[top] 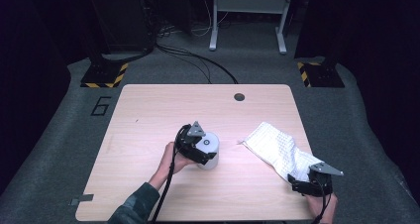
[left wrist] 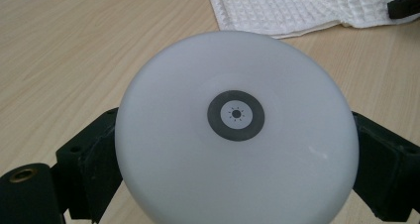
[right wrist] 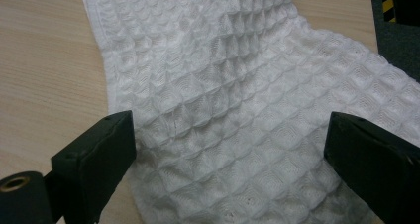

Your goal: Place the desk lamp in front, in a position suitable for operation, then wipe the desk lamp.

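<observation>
Pale wood-grain laminate covers the bench (top: 148, 110), and at its near right edge the right gripper (top: 308, 183) hangs with its jaws spread wide over a white waffle-weave cloth (top: 277, 147) that lies rumpled in soft folds. Toward the middle, the left gripper (top: 198, 147) has its jaws closed against the sides of a smooth white round lamp (top: 210, 147), whose domed top carries a small grey ring. Beyond the bench lie grey carpet (top: 59, 135), black cables (top: 198, 60), yellow-and-black striped stand bases (top: 104, 75) and a white metal frame (top: 247, 16) in a dark room.

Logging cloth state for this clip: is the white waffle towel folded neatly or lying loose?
Loose. The white waffle towel lies rumpled and spread on the table, with uneven edges and ripples.
</observation>
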Motion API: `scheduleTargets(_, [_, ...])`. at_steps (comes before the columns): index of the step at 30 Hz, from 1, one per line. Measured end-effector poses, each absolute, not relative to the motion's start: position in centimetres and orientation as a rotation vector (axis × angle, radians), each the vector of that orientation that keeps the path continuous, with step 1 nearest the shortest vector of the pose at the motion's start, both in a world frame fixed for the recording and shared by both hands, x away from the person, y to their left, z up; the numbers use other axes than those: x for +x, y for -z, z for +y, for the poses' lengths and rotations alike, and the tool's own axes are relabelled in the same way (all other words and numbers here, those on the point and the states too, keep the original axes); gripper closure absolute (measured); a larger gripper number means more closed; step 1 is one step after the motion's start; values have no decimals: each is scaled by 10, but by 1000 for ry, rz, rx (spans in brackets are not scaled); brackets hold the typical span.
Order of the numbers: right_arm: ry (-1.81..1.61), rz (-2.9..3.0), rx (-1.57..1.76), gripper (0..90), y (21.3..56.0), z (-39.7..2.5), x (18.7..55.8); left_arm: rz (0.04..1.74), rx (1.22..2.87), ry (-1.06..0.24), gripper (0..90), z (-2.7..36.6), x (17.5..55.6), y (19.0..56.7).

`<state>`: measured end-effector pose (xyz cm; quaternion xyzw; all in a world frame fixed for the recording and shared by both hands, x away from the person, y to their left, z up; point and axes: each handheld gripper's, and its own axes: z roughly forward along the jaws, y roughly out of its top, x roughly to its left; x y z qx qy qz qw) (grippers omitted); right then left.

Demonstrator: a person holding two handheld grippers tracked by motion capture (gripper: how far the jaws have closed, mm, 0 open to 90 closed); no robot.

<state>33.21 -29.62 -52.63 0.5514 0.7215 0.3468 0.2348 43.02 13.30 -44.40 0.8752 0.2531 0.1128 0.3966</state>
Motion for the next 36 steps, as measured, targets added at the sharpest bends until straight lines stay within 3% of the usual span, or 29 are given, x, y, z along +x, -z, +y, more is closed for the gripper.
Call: scheduleTargets(36, [-963,1972,1512,59,527,-297,332,631,2198,-272,85,135,430,447])
